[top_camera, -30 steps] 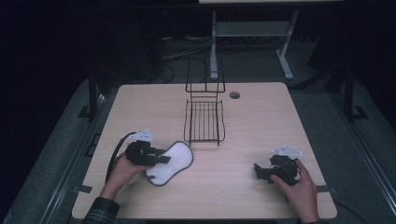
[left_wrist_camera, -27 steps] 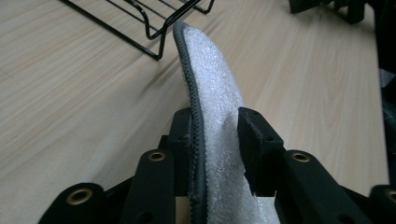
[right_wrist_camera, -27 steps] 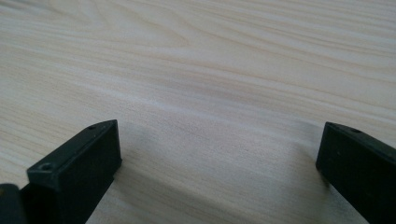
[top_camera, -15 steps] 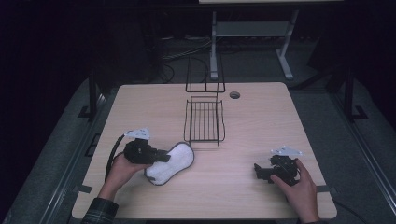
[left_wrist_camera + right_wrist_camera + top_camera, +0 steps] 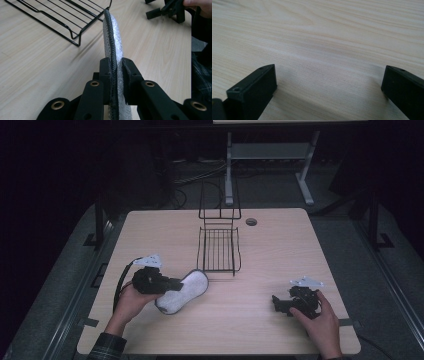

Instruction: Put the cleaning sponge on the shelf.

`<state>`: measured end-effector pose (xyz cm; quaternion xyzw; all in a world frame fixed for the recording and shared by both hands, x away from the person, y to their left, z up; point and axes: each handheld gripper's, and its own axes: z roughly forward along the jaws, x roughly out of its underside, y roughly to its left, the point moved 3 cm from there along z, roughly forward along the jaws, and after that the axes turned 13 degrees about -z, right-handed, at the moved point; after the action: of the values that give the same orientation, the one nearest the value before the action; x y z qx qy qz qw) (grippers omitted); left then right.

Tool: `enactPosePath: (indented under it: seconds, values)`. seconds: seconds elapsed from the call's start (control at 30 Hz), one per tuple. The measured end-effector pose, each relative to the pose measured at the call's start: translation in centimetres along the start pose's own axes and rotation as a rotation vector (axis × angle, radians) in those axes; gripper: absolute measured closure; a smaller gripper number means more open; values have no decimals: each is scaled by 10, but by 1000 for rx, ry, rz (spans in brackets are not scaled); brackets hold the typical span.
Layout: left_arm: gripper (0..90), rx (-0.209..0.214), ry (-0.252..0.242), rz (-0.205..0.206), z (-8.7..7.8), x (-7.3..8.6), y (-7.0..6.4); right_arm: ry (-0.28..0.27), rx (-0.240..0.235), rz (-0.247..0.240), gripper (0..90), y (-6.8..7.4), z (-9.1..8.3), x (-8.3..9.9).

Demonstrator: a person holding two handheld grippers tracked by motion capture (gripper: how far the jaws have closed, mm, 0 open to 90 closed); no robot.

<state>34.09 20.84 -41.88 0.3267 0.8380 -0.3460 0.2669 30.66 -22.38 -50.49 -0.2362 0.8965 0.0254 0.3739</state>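
**Left gripper pinches a slipper near the wire rack**

In the high view I see my left gripper (image 5: 172, 283) at lower left of the frame, its jaws pressed onto a white slipper (image 5: 184, 290) with a dark edge. In the left gripper view the slipper (image 5: 113, 47) stands on edge between the jaws, its far end just beside the front corner of the black wire rack (image 5: 67, 17). My right gripper (image 5: 278, 304) sits at lower right, well apart, jaws spread wide over the bare wooden table (image 5: 319, 37).
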Motion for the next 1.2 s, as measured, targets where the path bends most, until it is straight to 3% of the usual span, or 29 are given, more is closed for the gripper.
enactPosePath:
  seconds: [0.3,0.63,1.2]
  values:
    - [788,-11,-43,-22,-8,-9,1,0,0,-1,0,0,0,0]
    - [789,-33,-52,-35,-9,-21,3,0,0,-2,0,0,0,0]
    - [788,-72,-104,-58,-14,-56,17,0,1,-2,0,0,0,0]
